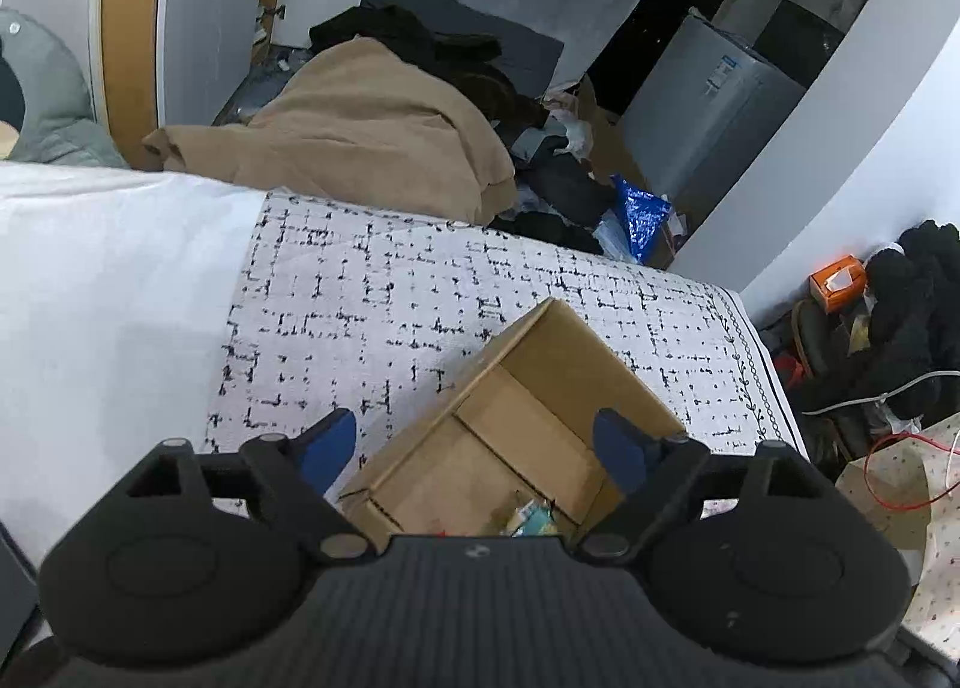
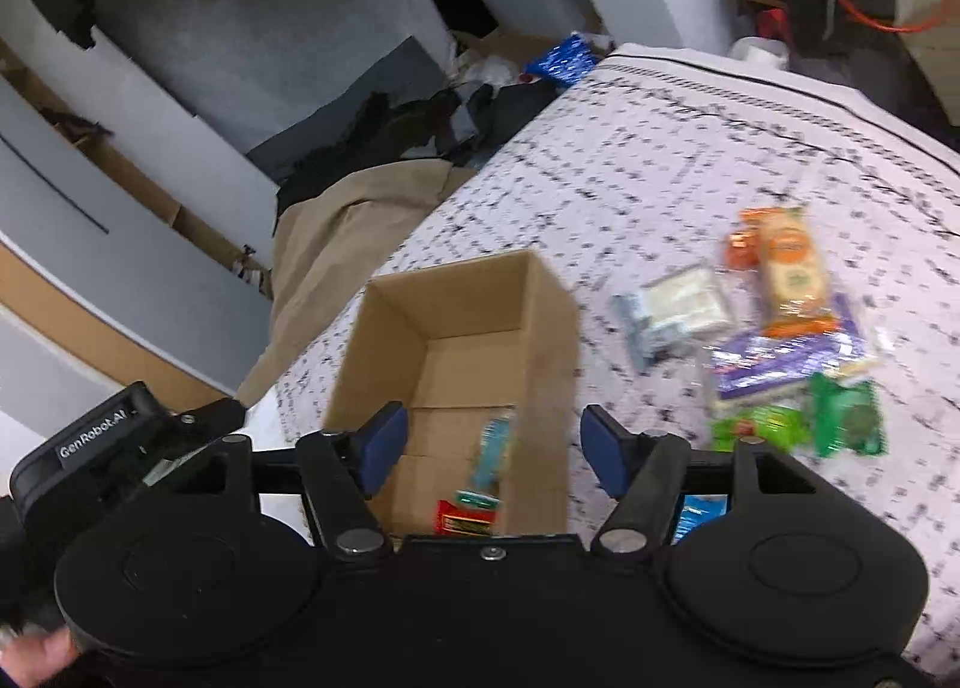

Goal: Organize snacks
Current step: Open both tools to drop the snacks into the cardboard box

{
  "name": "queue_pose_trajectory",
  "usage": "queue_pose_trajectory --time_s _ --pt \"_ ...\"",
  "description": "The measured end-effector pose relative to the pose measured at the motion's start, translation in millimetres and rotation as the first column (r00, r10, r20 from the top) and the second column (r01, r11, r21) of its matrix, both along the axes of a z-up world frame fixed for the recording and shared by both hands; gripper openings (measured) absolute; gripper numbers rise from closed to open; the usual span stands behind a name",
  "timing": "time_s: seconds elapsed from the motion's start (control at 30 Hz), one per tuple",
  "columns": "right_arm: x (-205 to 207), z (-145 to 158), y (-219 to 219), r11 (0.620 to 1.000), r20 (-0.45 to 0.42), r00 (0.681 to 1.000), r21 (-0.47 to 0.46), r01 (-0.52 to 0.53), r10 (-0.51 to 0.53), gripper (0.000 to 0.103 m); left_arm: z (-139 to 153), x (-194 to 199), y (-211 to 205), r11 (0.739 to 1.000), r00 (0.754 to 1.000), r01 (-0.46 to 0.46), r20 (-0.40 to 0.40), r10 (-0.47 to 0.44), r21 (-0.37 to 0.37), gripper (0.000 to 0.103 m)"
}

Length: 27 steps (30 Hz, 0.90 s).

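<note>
Bed surface: patterned white-and-black cover (image 2: 690, 160), bearing all task items. Cardboard box (image 2: 462, 328): open-topped, directly below and ahead of both tools, long axis running away from the right wrist camera; inside, near the close end, a red packet (image 2: 465, 520) and a blurred teal packet (image 2: 495, 448), the latter possibly in mid-fall. Loose snack pile (image 2: 780, 340): on the cover just to the right of the box, apart from its wall; includes an orange-wrapped bar (image 2: 786, 268), a pale clear-wrapped pack (image 2: 678, 307), a purple packet (image 2: 780, 364) and green packets (image 2: 846, 418). Right gripper (image 2: 489, 451): jaws spread over the box mouth, pinching nothing; judged nearer the pile, which lies to its right. Left gripper (image 1: 474, 448): jaws spread wide over the same box, empty; pile not visible in its view.
</note>
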State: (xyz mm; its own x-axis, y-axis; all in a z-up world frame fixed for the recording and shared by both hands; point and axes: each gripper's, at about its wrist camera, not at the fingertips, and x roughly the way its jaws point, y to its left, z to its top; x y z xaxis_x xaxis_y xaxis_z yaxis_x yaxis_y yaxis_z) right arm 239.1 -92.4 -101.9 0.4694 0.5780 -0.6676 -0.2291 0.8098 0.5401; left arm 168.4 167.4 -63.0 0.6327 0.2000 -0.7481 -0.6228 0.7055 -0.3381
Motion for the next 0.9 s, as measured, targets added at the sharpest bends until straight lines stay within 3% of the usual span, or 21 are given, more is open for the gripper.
queue_pose_trajectory --time_s 0.23,0.53,0.9 --pt "-9 -6 -42 0.999 0.003 0.999 -0.025 0.034 -0.034 0.067 4 -3 -13 1.0 1.0 0.005 -0.016 -0.005 0.003 0.086" --pt "-15 -18 -94 0.995 0.009 0.997 -0.066 0.076 -0.076 0.072 2 11 -69 0.992 0.992 0.125 -0.033 -0.124 0.018 0.087" --pt "-22 -42 -154 0.992 0.012 0.994 -0.064 0.109 -0.108 0.077 -7 24 -139 0.962 0.96 0.269 -0.088 -0.265 0.044 0.087"
